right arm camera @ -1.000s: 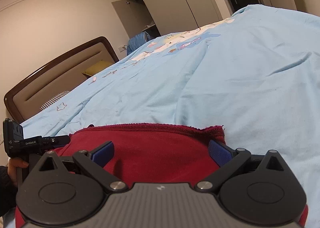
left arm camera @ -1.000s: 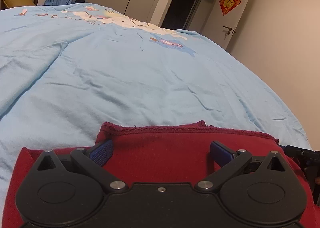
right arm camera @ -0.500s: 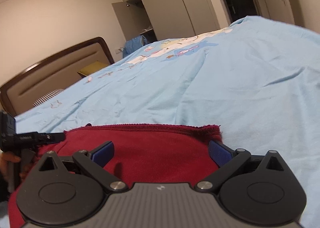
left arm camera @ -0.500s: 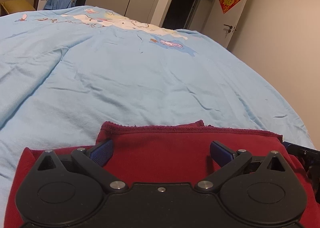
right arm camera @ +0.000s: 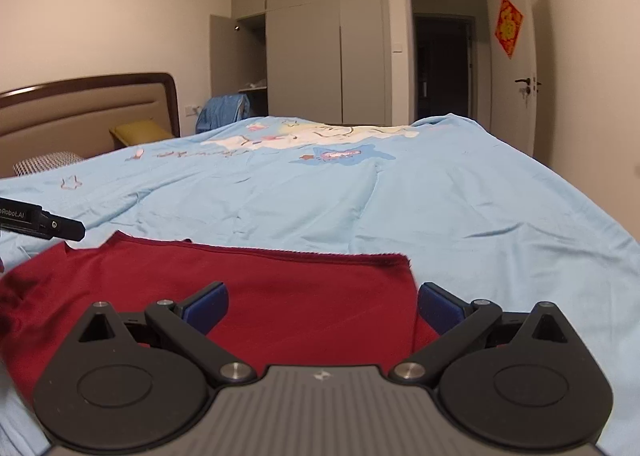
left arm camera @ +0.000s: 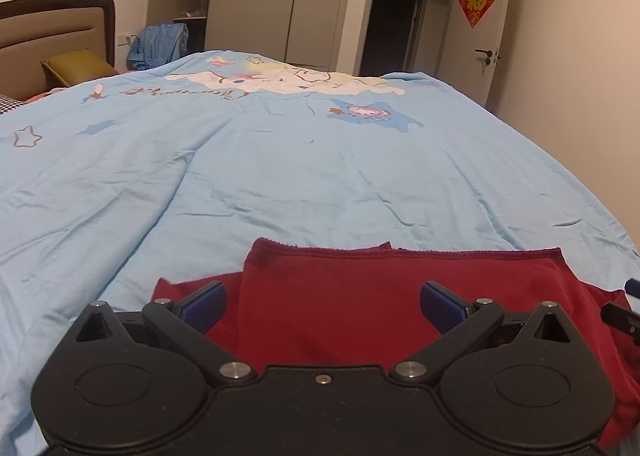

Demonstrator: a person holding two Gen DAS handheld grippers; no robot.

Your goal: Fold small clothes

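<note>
So the red garment (left arm camera: 360,296) was lying flat on the light blue bedspread (left arm camera: 320,175), right at the near edge of the bed. Left gripper (left arm camera: 323,302) was spread wide over it, blue pads (left arm camera: 202,306) gripping nothing. Same deal with the right gripper (right arm camera: 323,302), splayed apart over the garment's right side, one pad (right arm camera: 438,306) just past the cloth's edge.

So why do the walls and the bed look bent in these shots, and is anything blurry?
Left wrist view: fisheye bending bows the door and rounds the blue duvet; dark corners; warm, dim room light. Right wrist view: same curving at the wardrobe; the red wall decoration looks soft, while the red garment and the open right tongs stay sharp.
</note>
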